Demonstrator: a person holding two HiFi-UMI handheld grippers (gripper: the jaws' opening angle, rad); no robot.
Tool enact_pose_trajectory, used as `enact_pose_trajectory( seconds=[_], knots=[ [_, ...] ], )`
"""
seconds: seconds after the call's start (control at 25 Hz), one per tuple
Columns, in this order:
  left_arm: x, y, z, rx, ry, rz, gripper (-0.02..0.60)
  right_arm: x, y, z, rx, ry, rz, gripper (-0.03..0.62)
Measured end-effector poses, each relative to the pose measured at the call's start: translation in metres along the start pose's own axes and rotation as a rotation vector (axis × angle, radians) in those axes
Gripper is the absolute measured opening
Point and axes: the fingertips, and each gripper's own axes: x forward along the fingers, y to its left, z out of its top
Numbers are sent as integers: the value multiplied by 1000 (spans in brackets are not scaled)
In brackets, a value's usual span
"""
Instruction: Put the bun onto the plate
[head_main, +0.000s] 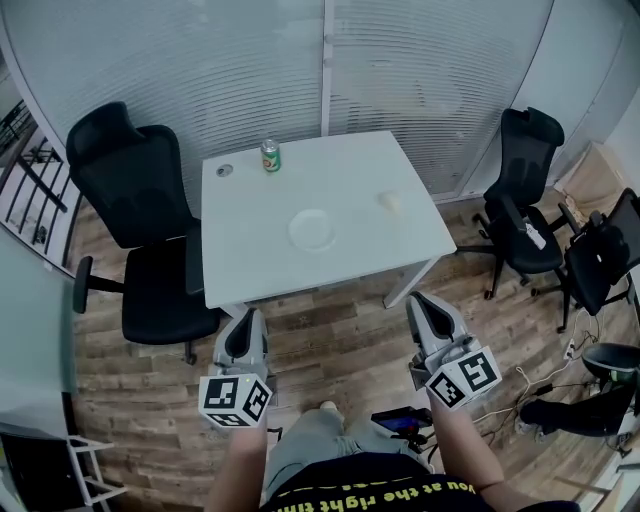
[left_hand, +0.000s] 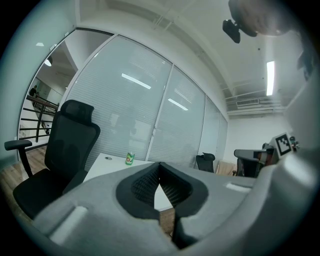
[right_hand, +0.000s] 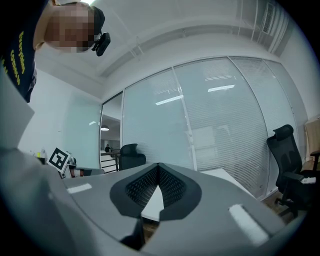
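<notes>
Lying well apart on the table (head_main: 250, 260), the bun (head_main: 390, 201) and plate (head_main: 312, 229) are faced by the left gripper (head_main: 246, 318) and right gripper (head_main: 424, 304), both clenched shut on nothing.

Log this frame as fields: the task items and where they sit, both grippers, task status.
surface: white table
plate: empty, near the table's middle
bun: on the table, right of the plate, apart from it
can: upright near the far edge
left gripper: jaws together, nothing between them, short of the table's near edge
right gripper: jaws together, nothing between them, short of the near edge
status: bun not yet picked up
</notes>
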Motion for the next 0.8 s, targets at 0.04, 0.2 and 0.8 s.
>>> enact_pose_trajectory(
  seconds=[0.04,0.2,0.8],
  knots=[
    [1,1,0,0,0,-1,0,1,-1,0,2,1,-3,6],
    [2,6,1,-4,-1,3,1,4,-2,-2,13,0,-10,6],
    [-5,11,-6,-18,10,21,0,12,6,-4,20,13,16,6]
  ],
)
